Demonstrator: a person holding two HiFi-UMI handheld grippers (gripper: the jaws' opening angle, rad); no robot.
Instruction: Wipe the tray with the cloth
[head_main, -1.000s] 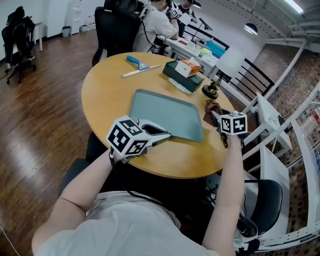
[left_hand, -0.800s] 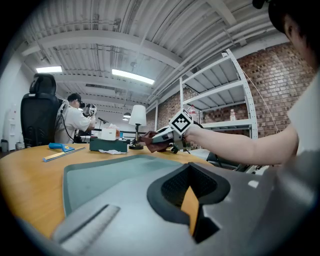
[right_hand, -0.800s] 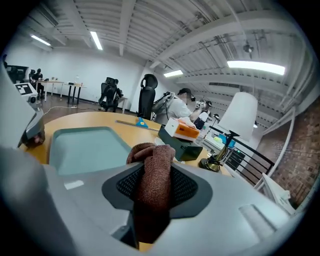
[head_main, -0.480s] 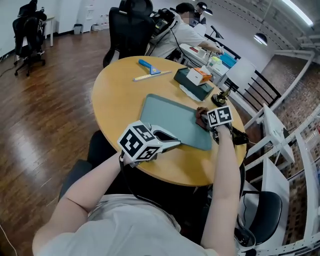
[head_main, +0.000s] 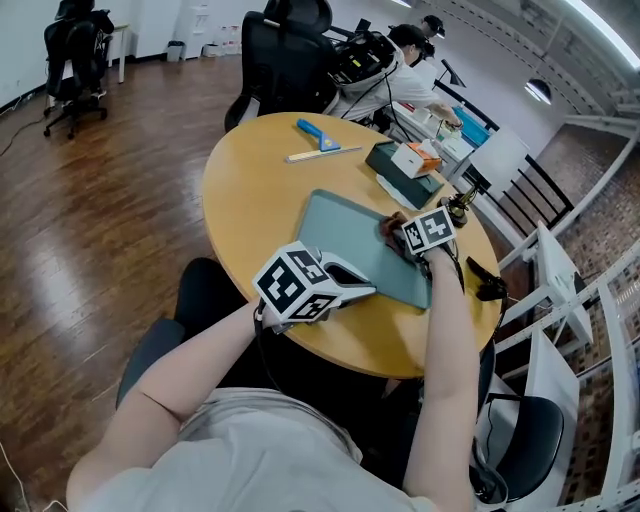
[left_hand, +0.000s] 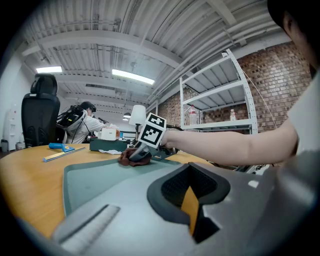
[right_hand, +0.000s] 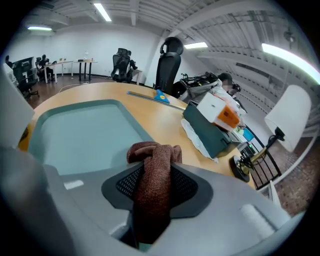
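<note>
A grey-green tray (head_main: 345, 235) lies on the round wooden table (head_main: 250, 190). My left gripper (head_main: 355, 278) sits at the tray's near edge, its jaws closed together on the rim (left_hand: 190, 205). A brown cloth (head_main: 393, 228) is bunched between the jaws of my right gripper (head_main: 402, 238), which presses it onto the tray's far right part. In the right gripper view the cloth (right_hand: 152, 170) hangs out past the pads over the tray (right_hand: 80, 135). The left gripper view shows the cloth (left_hand: 131, 157) resting on the tray (left_hand: 100, 180) under the right gripper (left_hand: 142, 152).
A blue scraper (head_main: 318, 134) and a wooden ruler (head_main: 318, 153) lie at the table's far side. A dark green box (head_main: 405, 165) with a white-and-orange box on it stands right of the tray, and a small lamp (head_main: 460, 208) beyond. Office chairs and people are behind the table.
My right gripper has carried the cloth from the table right of the tray leftward onto the tray's far right part. The left gripper has stayed at the tray's near edge.
</note>
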